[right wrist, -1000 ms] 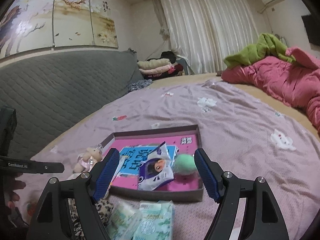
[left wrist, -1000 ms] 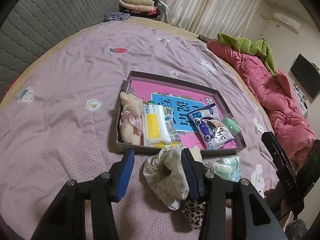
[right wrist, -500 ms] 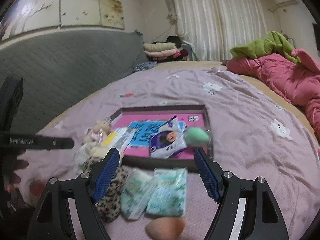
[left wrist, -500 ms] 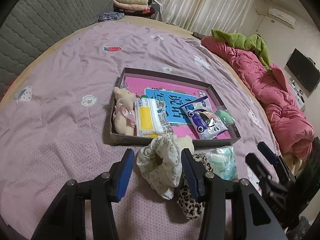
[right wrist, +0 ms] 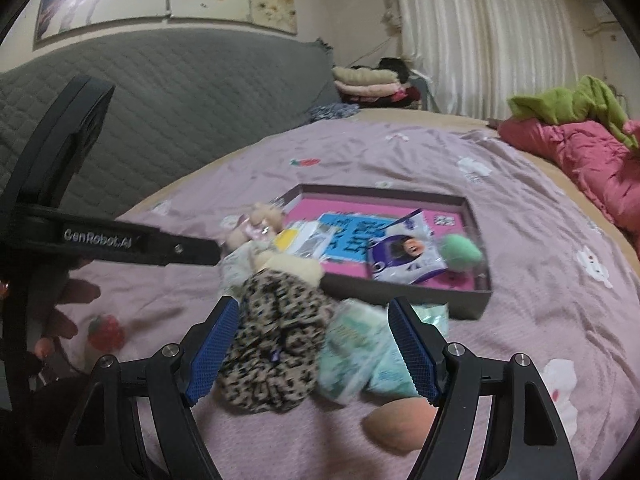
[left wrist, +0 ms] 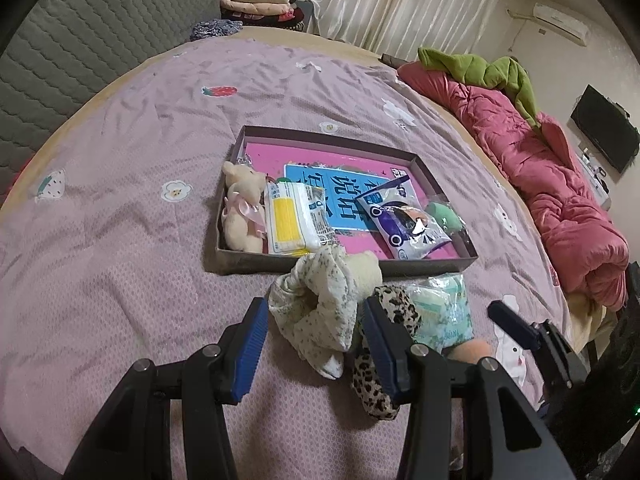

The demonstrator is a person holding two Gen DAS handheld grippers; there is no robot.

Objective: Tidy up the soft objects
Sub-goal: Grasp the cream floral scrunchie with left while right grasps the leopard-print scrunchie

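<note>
Leopard-print scrunchie (right wrist: 276, 344), puffy and crumpled, beside floral scrunchie (left wrist: 316, 308)

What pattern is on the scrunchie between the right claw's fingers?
Leopard print, tan with dark spots, on the scrunchie; clearest in the right wrist view.

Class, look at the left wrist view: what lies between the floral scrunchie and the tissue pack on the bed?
The leopard-print scrunchie lies between the floral scrunchie and the tissue pack, shown in the left wrist view.

"GenRobot.AI" is printed in white on the left gripper (right wrist: 132, 240). Large Chinese characters are seen on the blue booklet (left wrist: 344, 188) ahead, not legible.
</note>
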